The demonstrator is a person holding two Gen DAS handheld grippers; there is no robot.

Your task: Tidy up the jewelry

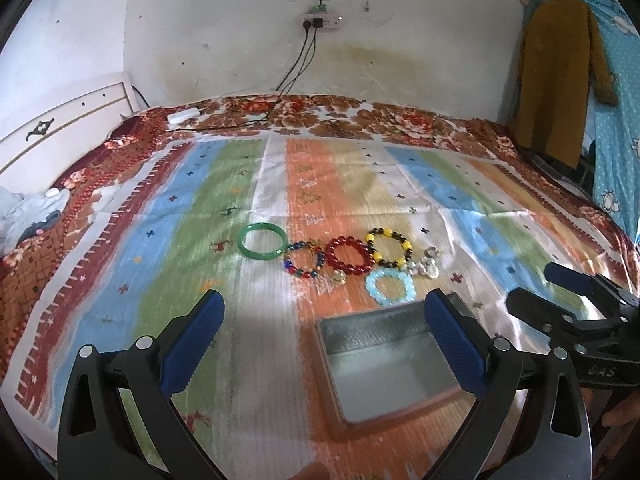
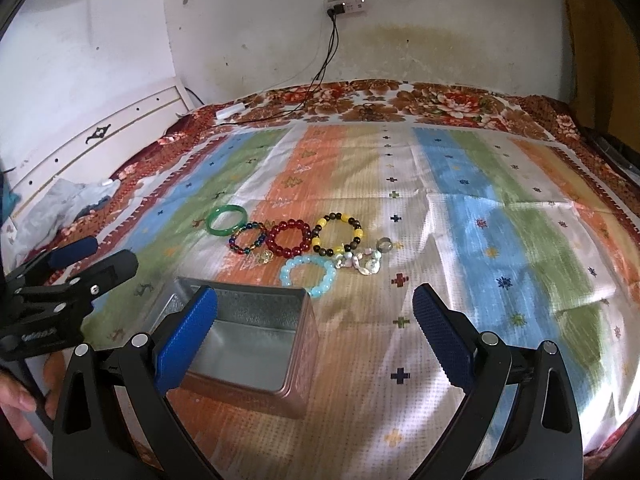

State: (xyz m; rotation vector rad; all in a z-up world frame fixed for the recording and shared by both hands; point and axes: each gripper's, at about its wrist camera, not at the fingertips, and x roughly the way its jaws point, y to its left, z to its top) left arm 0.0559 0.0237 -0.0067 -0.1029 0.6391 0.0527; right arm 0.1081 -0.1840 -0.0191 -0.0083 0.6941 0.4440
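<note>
Left gripper (image 1: 324,344) and right gripper (image 2: 316,332): jaws released, nothing held. Empty tin box (image 1: 384,364); bracelets (image 1: 348,258) at its 12 o'clock, possibly a ring (image 2: 385,245) alongside.

Lighting: soft, bright daylight. Glare: white sheen on cloth (image 2: 400,216) at the bed's near edge. Shadows: faint. Focus: slightly soft throughout. Distortion: heavy fisheye bending, black vignette at corners.
</note>
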